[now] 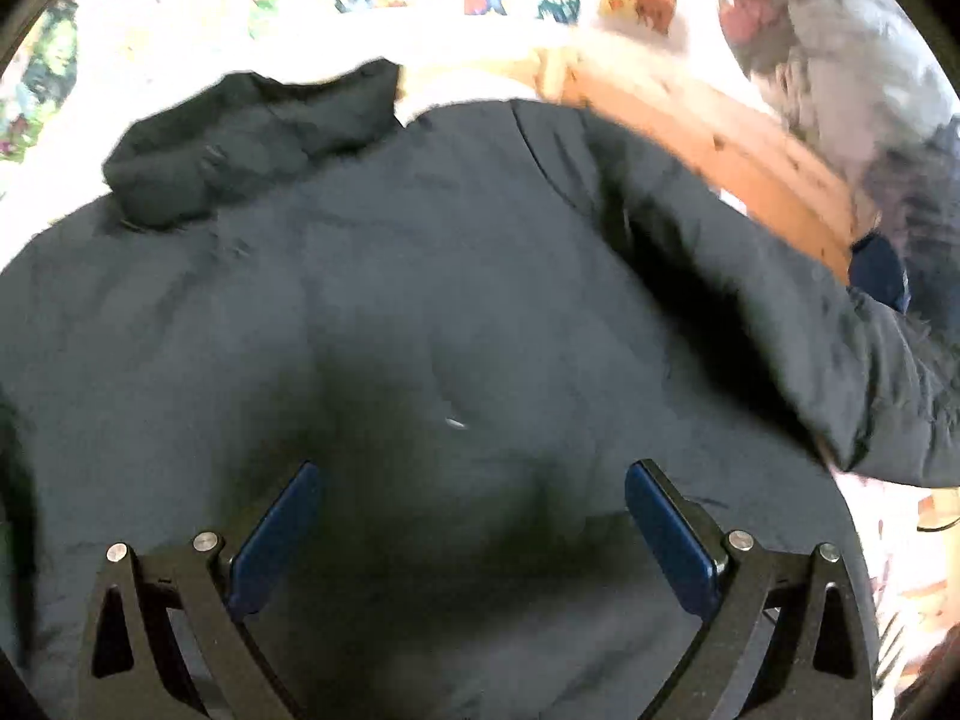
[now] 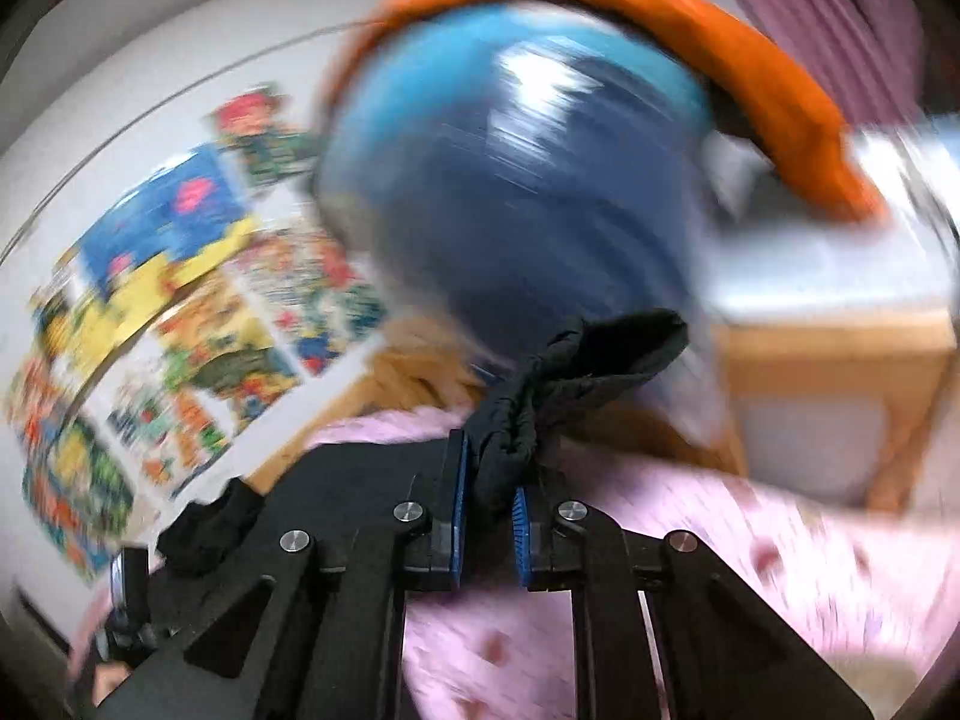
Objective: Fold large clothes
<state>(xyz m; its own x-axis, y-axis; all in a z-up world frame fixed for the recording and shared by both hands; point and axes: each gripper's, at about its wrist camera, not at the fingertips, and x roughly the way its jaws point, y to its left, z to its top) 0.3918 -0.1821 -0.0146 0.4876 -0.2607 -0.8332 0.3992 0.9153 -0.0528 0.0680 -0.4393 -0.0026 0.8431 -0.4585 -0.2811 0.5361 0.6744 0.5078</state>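
The dark jacket point(image 1: 420, 312) spreads across nearly all of my left view, its hood point(image 1: 252, 144) bunched at the far left and one sleeve point(image 1: 840, 360) running off to the right over a wooden frame point(image 1: 750, 156). My left gripper point(image 1: 474, 516) hangs over the near part of the jacket, jaws spread wide, nothing between them; my right gripper point(image 2: 489, 504) is clamped tight on a gathered black cuff point(image 2: 576, 360), raised before a blurred blue ball point(image 2: 510, 180), pink fabric point(image 2: 720, 540) below.
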